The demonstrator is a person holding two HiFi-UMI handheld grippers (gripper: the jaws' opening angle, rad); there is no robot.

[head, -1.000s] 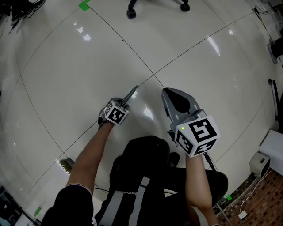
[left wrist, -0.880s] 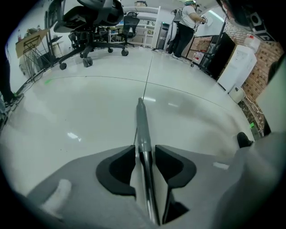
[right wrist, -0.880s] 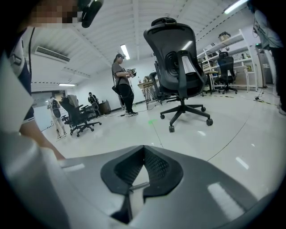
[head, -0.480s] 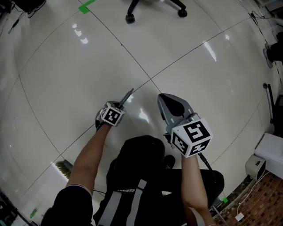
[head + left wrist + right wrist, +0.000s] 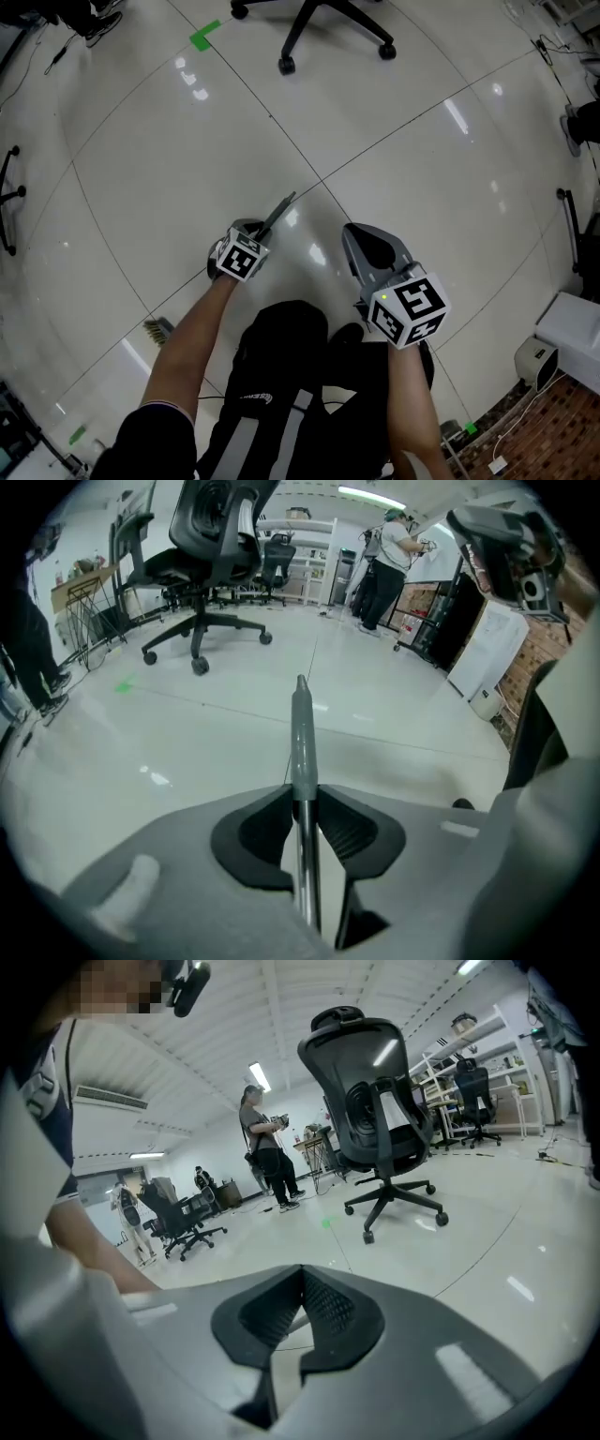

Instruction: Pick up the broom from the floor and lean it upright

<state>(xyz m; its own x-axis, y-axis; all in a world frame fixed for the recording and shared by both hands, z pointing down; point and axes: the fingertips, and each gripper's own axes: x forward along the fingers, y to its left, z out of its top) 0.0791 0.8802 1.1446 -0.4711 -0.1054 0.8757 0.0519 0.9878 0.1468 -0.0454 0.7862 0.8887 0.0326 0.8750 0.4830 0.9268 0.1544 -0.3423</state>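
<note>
The broom's grey handle (image 5: 302, 733) runs between the pads of my left gripper (image 5: 302, 794), whose jaws have just been closing and now clamp it. In the head view the handle's tip (image 5: 280, 207) sticks out past the left gripper (image 5: 258, 230), and the straw bristles (image 5: 157, 330) lie on the floor by my left arm. The shaft between them is hidden under the arm. My right gripper (image 5: 365, 236) hovers to the right of the handle, apart from it. Its pads (image 5: 319, 1302) meet at the tip with nothing between them.
A black office chair (image 5: 323, 23) stands ahead on the glossy white floor, also seen as the chair (image 5: 202, 564) and the chair (image 5: 375, 1110). Green tape (image 5: 204, 37) marks the floor. A white box (image 5: 572, 328) sits at the right. People stand in the background (image 5: 267, 1147).
The left gripper has closed on the handle and risen, lifting that end of the broom. The right gripper has risen too. The bristles have slid slightly closer to me.
</note>
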